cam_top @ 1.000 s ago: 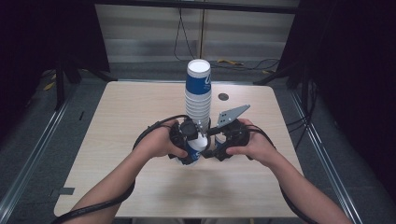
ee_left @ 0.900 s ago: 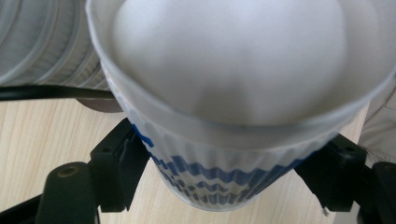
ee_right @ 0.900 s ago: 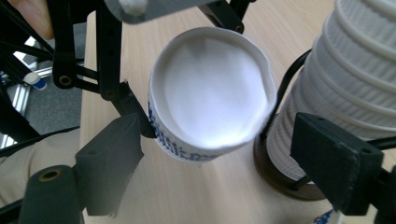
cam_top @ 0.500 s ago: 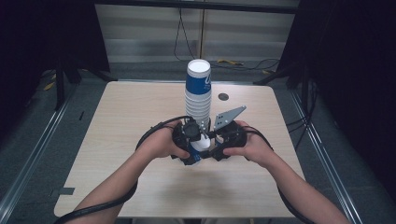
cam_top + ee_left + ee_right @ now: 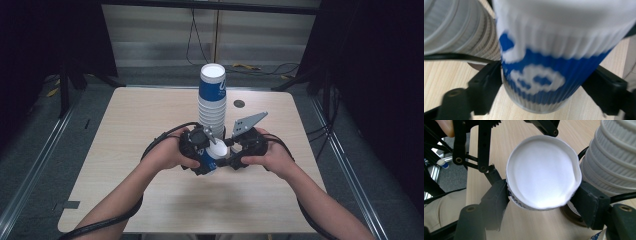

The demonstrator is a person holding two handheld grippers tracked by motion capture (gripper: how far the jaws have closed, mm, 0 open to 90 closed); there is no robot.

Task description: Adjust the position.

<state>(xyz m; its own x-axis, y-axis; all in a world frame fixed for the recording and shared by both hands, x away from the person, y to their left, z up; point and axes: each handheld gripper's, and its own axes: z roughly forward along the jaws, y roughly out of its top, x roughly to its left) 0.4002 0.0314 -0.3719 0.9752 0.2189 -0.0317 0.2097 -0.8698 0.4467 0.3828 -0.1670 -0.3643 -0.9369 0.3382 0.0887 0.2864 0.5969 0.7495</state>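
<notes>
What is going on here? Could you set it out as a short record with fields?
Setting: a person at a wooden table, a gripper in each hand
Thing in hand: one blue-and-white paper cup, between both grippers
Right gripper: fingers have just closed on the cup's rim, denting it
Left gripper: fingers have just opened; they flank the cup's base
Behind: a tall stack of cups, upright

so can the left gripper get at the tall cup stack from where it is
Probably not yet. The left gripper has the loose cup between its jaws, which have just been opening, while the right gripper pinches its rim. The stack stands just behind.
</notes>
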